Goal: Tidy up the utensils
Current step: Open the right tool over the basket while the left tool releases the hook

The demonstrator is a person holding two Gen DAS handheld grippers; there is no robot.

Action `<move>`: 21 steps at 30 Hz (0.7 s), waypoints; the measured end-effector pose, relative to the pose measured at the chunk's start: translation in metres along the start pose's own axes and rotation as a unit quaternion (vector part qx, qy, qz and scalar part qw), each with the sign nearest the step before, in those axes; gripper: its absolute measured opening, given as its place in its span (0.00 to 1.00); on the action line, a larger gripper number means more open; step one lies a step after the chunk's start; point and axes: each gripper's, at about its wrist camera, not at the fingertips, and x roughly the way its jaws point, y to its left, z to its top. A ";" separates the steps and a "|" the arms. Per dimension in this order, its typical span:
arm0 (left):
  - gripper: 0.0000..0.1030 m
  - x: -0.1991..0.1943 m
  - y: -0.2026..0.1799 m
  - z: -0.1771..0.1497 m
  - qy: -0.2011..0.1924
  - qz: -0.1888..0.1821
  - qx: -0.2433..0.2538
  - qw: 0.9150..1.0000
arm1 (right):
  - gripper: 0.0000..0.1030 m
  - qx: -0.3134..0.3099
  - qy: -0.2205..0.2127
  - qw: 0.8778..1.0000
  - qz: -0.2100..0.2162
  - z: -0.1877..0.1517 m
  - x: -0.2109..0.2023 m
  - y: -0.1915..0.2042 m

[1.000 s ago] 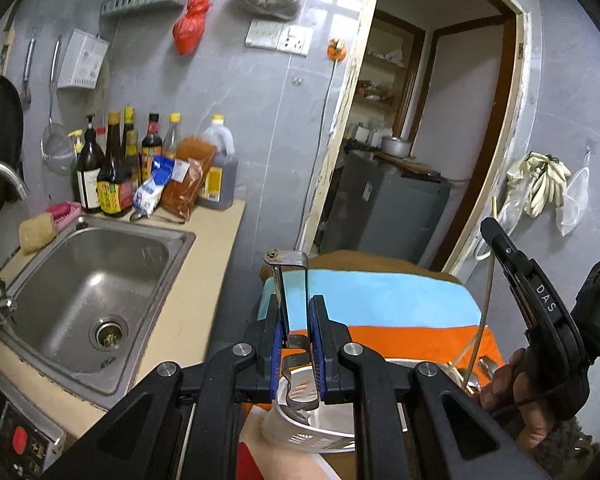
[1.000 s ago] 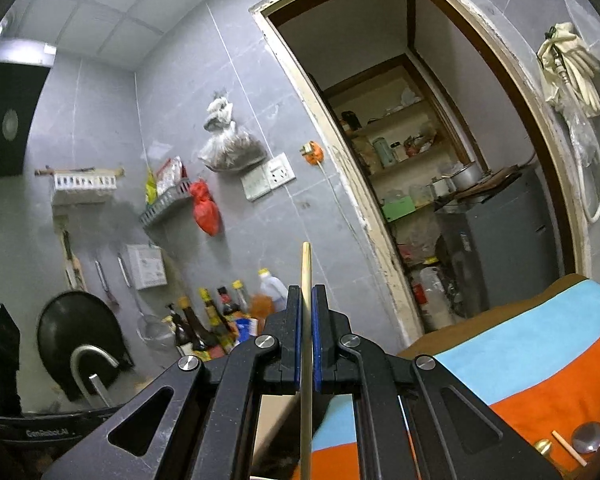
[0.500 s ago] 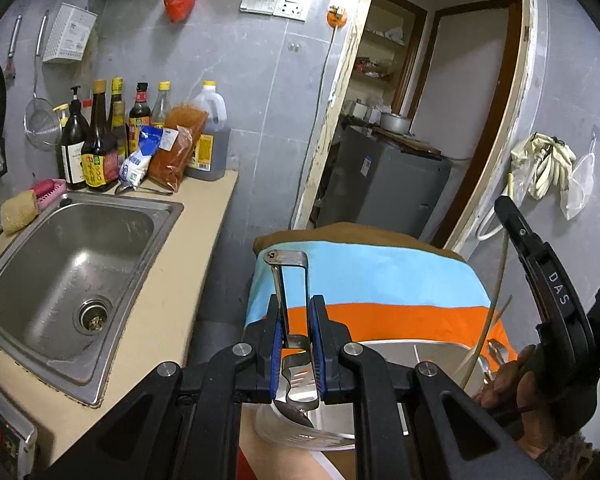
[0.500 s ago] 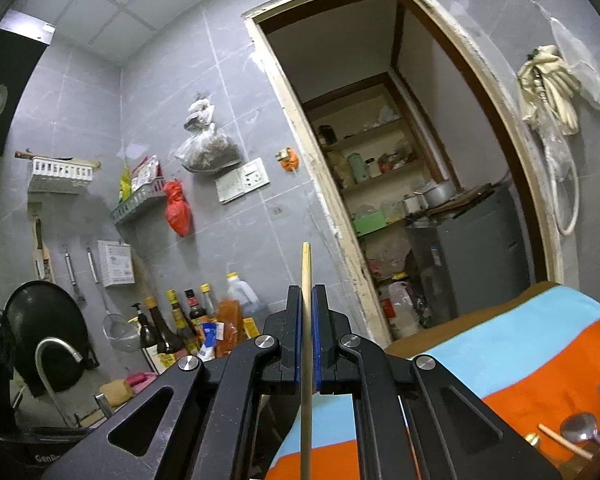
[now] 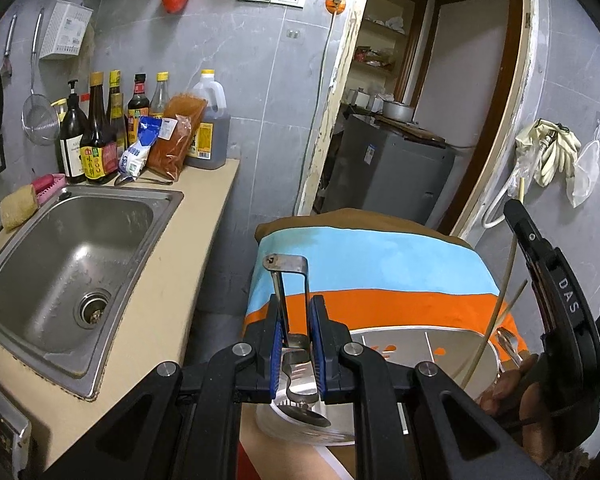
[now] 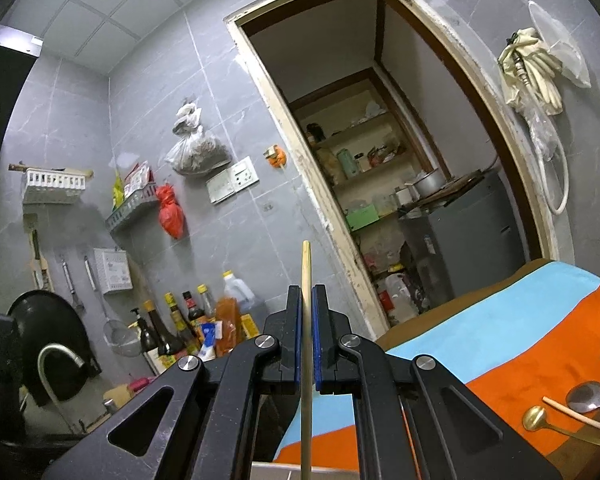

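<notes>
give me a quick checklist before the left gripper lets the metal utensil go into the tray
1. Left gripper shut on the metal utensil: ok.
2. Utensil's lower end over the metal tray: ok.
3. Whether that end touches the tray floor: cannot tell, the fingers hide it.
4. Right gripper shut on the chopstick: ok.
5. Chopstick clear of the drop spot, off at the tray's right side: ok.
6. All utensils gathered: not ok, spoons lie on the striped cloth.
</notes>
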 end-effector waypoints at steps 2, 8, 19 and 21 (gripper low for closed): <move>0.12 0.001 0.000 -0.002 0.003 -0.001 -0.001 1.000 | 0.04 -0.004 0.008 1.000 0.005 -0.003 -0.004 0.000; 0.13 0.006 0.003 -0.008 0.014 -0.013 -0.013 1.000 | 0.05 -0.017 0.034 0.999 0.014 -0.009 -0.013 -0.003; 0.14 0.004 0.004 -0.007 0.012 -0.046 -0.013 0.999 | 0.33 -0.028 0.073 0.997 0.016 -0.005 -0.027 -0.009; 0.17 0.002 0.004 -0.006 0.010 -0.049 -0.013 0.999 | 0.33 -0.031 0.076 0.997 0.013 -0.002 -0.031 -0.010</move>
